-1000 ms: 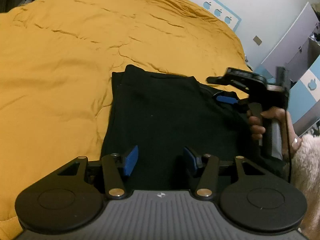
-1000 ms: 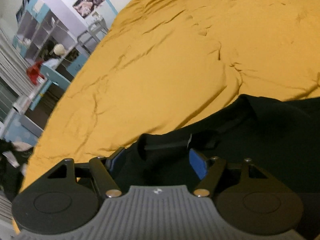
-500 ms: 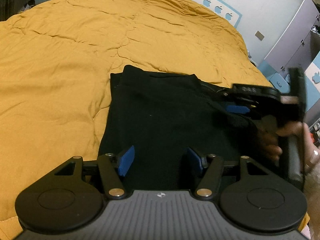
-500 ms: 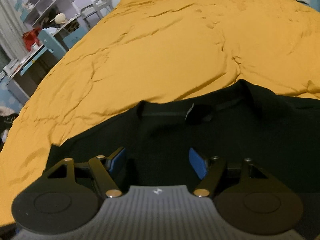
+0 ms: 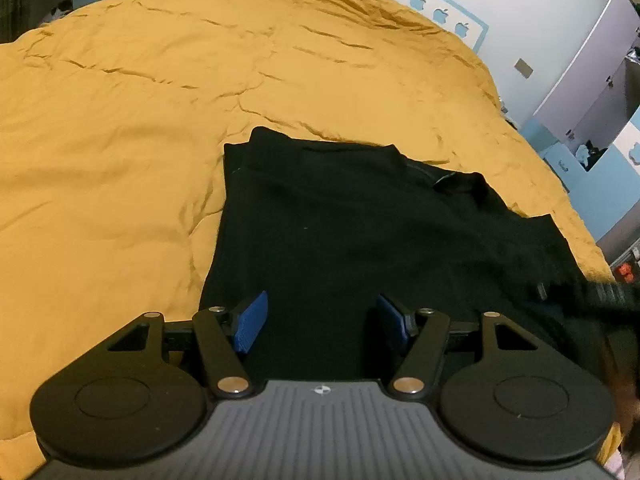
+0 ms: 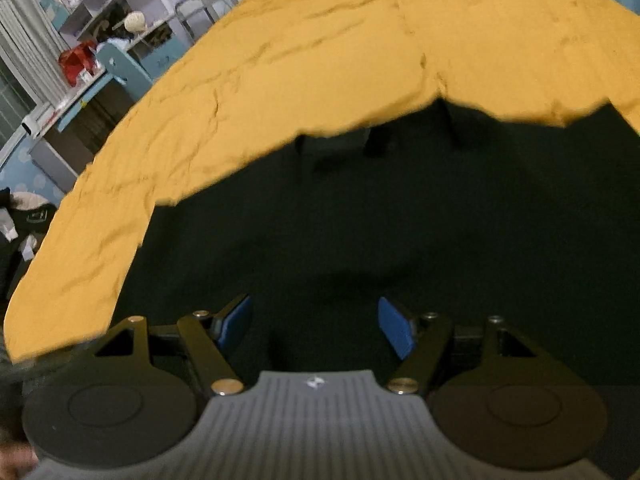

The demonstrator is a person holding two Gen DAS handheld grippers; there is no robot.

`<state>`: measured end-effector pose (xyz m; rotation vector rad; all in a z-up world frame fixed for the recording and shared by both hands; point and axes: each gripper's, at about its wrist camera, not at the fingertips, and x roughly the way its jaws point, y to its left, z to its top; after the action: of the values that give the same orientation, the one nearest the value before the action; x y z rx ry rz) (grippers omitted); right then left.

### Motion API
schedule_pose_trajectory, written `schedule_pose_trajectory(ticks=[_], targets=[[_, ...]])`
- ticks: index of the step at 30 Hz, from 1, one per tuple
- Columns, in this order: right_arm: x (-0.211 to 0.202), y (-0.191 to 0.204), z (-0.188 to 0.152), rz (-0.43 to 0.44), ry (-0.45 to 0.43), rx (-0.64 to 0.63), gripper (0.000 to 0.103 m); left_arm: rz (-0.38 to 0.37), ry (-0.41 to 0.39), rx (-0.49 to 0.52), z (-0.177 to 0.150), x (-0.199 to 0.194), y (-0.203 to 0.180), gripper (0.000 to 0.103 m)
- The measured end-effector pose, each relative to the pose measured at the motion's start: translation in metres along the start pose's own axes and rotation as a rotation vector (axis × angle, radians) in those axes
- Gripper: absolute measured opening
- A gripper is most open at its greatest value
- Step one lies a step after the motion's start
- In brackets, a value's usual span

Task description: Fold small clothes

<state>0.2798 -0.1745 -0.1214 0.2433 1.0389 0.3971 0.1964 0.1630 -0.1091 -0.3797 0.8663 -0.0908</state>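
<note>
A black garment lies flat on the yellow bedspread, its left side folded in with a straight edge, its collar toward the far side. My left gripper is open and empty, hovering over the garment's near edge. My right gripper is open and empty over the same black garment; the collar shows at the top of that view. A blurred dark part of the right tool shows at the right edge of the left wrist view.
The yellow bedspread spreads wide around the garment. A white wall with apple stickers and grey cabinets stand beyond the bed. Shelves and a desk with clutter stand off the bed's far left.
My right gripper has pulled back from the collar toward the near edge, leaving the garment lying flat. It has nearly left the left wrist view. My left gripper has hardly moved.
</note>
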Motion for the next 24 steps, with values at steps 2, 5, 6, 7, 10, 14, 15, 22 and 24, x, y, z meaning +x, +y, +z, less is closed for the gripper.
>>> schedule_pose_trajectory(ticks=[2, 5, 6, 7, 10, 14, 15, 22, 24], targets=[[-0.013, -0.001, -0.021, 0.005, 0.006, 0.009, 0.066, 0.010, 0.007, 0.004, 0.002, -0.003, -0.001, 0.073], [-0.040, 0.004, -0.052, 0.002, -0.012, -0.049, 0.066, 0.023, 0.005, 0.009, -0.001, -0.012, -0.001, 0.073], [-0.048, 0.007, -0.061, -0.006, -0.016, -0.073, 0.066, 0.024, 0.004, 0.007, -0.003, -0.016, 0.000, 0.073], [-0.055, 0.009, -0.070, -0.001, -0.014, -0.086, 0.067, 0.025, 0.004, 0.004, -0.005, -0.019, 0.002, 0.073], [-0.074, 0.012, -0.096, 0.032, 0.014, -0.077, 0.068, 0.030, -0.005, -0.007, -0.011, -0.033, 0.008, 0.073], [-0.090, 0.015, -0.128, 0.039, -0.010, -0.111, 0.074, 0.032, -0.037, -0.012, -0.023, -0.052, 0.012, 0.073], [-0.090, 0.014, -0.135, 0.039, -0.019, -0.120, 0.074, 0.033, -0.039, -0.008, -0.026, -0.053, 0.013, 0.073], [-0.079, 0.026, -0.154, -0.016, -0.086, -0.213, 0.082, 0.035, -0.020, 0.016, -0.023, -0.051, 0.012, 0.073], [-0.080, 0.033, -0.157, -0.045, -0.097, -0.264, 0.082, -0.002, -0.015, -0.005, -0.014, -0.059, 0.017, 0.073]])
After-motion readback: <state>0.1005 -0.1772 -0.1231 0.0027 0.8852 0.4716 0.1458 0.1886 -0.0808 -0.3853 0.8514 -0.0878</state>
